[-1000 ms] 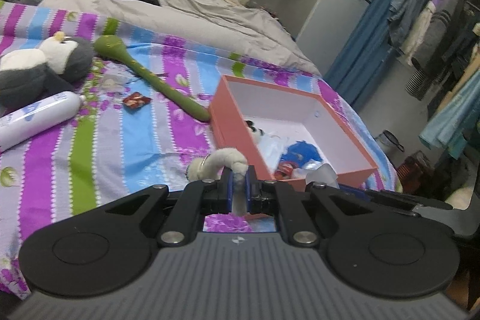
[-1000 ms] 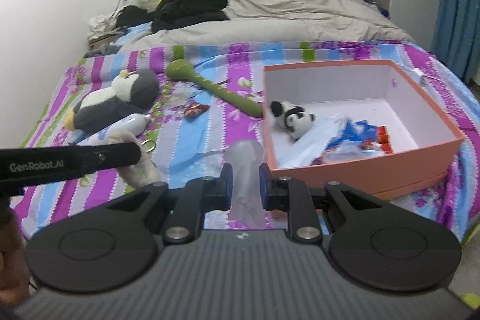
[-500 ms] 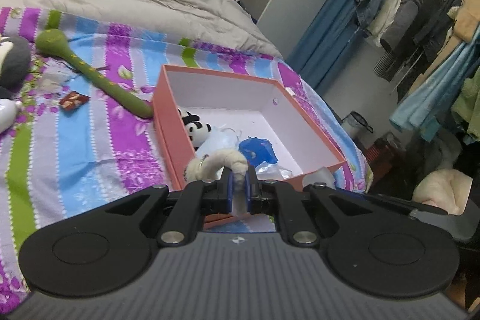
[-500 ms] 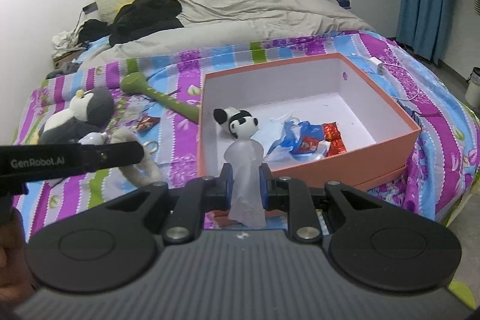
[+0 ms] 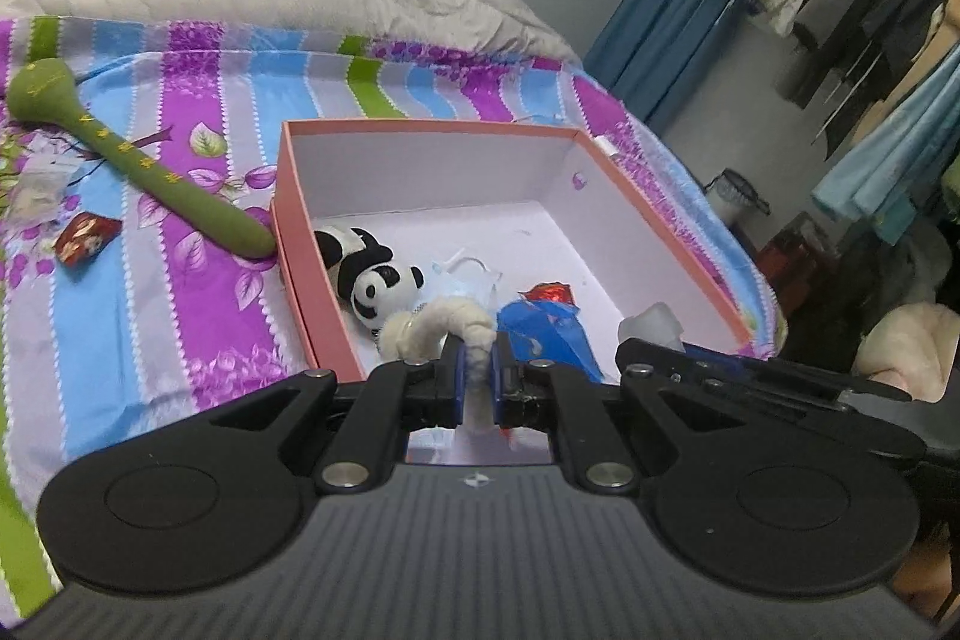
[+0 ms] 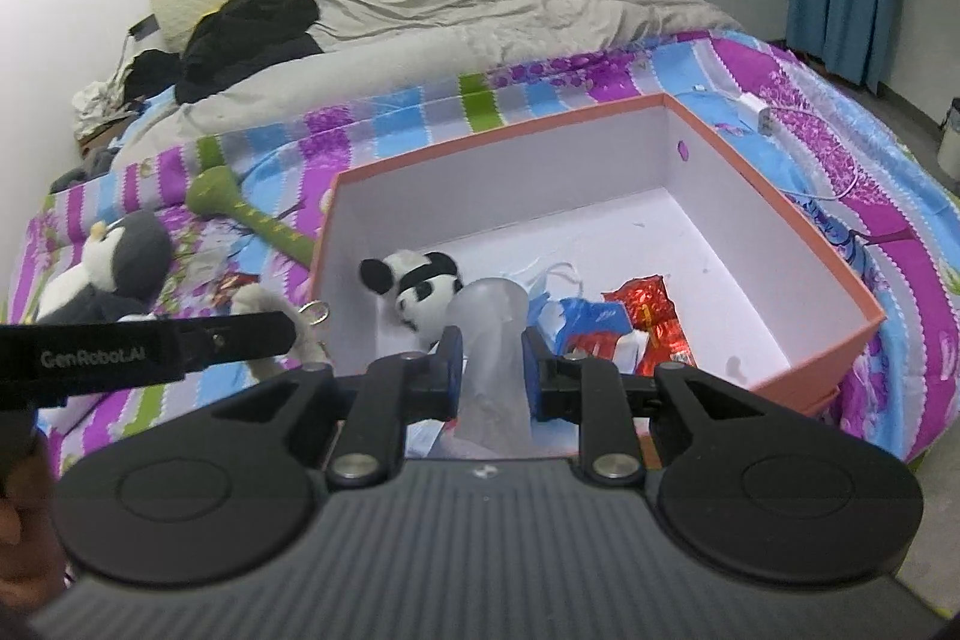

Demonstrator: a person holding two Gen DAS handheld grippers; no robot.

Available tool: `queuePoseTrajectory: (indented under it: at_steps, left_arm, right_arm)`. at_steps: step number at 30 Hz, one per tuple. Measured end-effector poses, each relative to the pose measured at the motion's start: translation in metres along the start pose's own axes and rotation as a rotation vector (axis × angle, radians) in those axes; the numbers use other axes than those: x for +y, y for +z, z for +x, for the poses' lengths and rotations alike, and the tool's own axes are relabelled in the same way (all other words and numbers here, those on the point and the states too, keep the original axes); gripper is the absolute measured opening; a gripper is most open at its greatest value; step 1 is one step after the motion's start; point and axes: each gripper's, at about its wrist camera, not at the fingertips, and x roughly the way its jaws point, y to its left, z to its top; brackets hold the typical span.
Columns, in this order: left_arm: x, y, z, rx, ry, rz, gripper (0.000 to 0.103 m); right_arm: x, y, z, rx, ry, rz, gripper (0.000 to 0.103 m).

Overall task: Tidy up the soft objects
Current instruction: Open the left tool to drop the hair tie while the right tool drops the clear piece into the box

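An open pink box (image 5: 300, 214) (image 6: 798, 220) lies on the striped bedspread. Inside are a panda plush (image 5: 375, 274) (image 6: 420, 286), blue wrappers (image 5: 546, 334) (image 6: 594, 319) and a red foil packet (image 6: 651, 307). My left gripper (image 5: 477, 376) is shut on a cream plush keychain toy (image 5: 438, 325), held over the box's near left corner. My right gripper (image 6: 492, 364) is shut on a translucent soft bottle-like object (image 6: 495, 334), held above the box's near edge. In the right wrist view the left gripper's arm (image 6: 150, 346) shows at left with the cream toy (image 6: 258, 301).
A green long-handled plush (image 5: 138, 166) (image 6: 240, 208) lies left of the box. A grey penguin plush (image 6: 114, 268) and a small red packet (image 5: 87, 235) lie further left. Grey duvet and black clothes (image 6: 246, 28) are behind. Hanging clothes (image 5: 870, 10) are beyond the bed's right edge.
Both grippers have moved toward and over the box with their objects still held. The box now fills the middle of both views.
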Motion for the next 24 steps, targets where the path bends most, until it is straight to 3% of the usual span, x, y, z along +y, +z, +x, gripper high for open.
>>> queuePoseTrajectory:
  at_steps: [8,9,11,12,18,24]
  left_arm:
    - [0.003,0.019,0.057,0.073,-0.011,0.011,0.012]
    - [0.003,0.021,0.063,0.087,-0.010,0.016,0.017]
    - [-0.001,0.021,0.073,0.117,-0.007,0.032,0.038]
    - [-0.002,0.021,0.075,0.114,-0.002,0.035,0.040]
    - [-0.008,0.019,0.069,0.089,-0.002,0.044,0.041]
    - [-0.015,0.016,0.039,0.043,0.005,0.059,0.041]
  right_arm:
    - [-0.020,0.014,0.050,0.072,-0.033,0.046,0.035]
    - [-0.023,0.014,0.054,0.088,-0.033,0.057,0.036]
    - [-0.029,0.015,0.062,0.113,-0.026,0.074,0.037]
    - [-0.030,0.014,0.063,0.115,-0.023,0.069,0.036]
    - [-0.033,0.012,0.054,0.094,-0.025,0.058,0.035]
    - [-0.027,0.012,0.031,0.060,-0.014,0.052,0.036]
